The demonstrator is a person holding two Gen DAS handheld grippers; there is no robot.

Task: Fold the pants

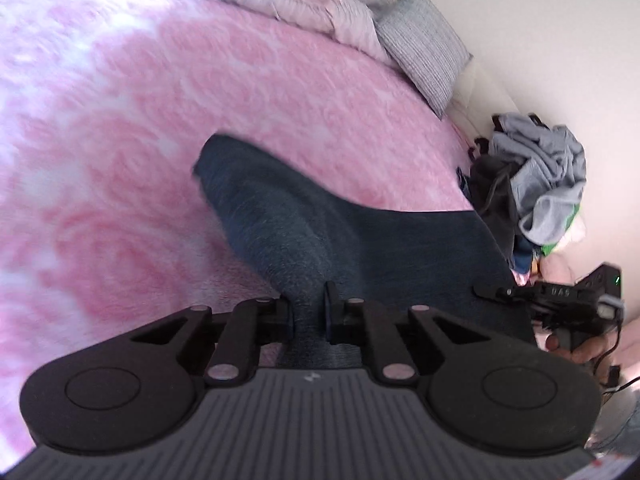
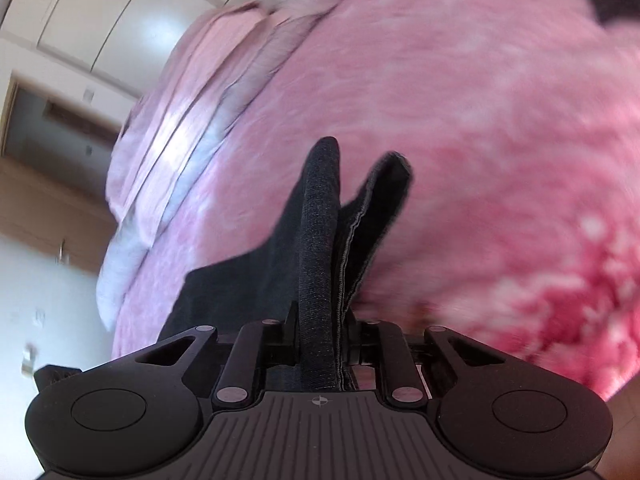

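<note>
Dark blue denim pants [image 1: 320, 224] hang lifted over a pink fluffy bedspread [image 1: 120, 140]. My left gripper [image 1: 310, 308] is shut on a bunched fold of the denim, which stretches away toward the upper left and to the right. At the right edge of the left wrist view, the right gripper [image 1: 492, 291] pinches the far edge of the same cloth. In the right wrist view my right gripper [image 2: 322, 332] is shut on a thick seam of the pants [image 2: 320, 240], with two ends of cloth sticking up beyond the fingers over the bedspread [image 2: 480, 120].
A heap of grey and black clothes [image 1: 532, 188] lies at the right by the white wall. Pillows and folded bedding [image 1: 420, 44] sit at the head of the bed. White cupboards and a wooden door [image 2: 60, 120] are at the left of the right wrist view.
</note>
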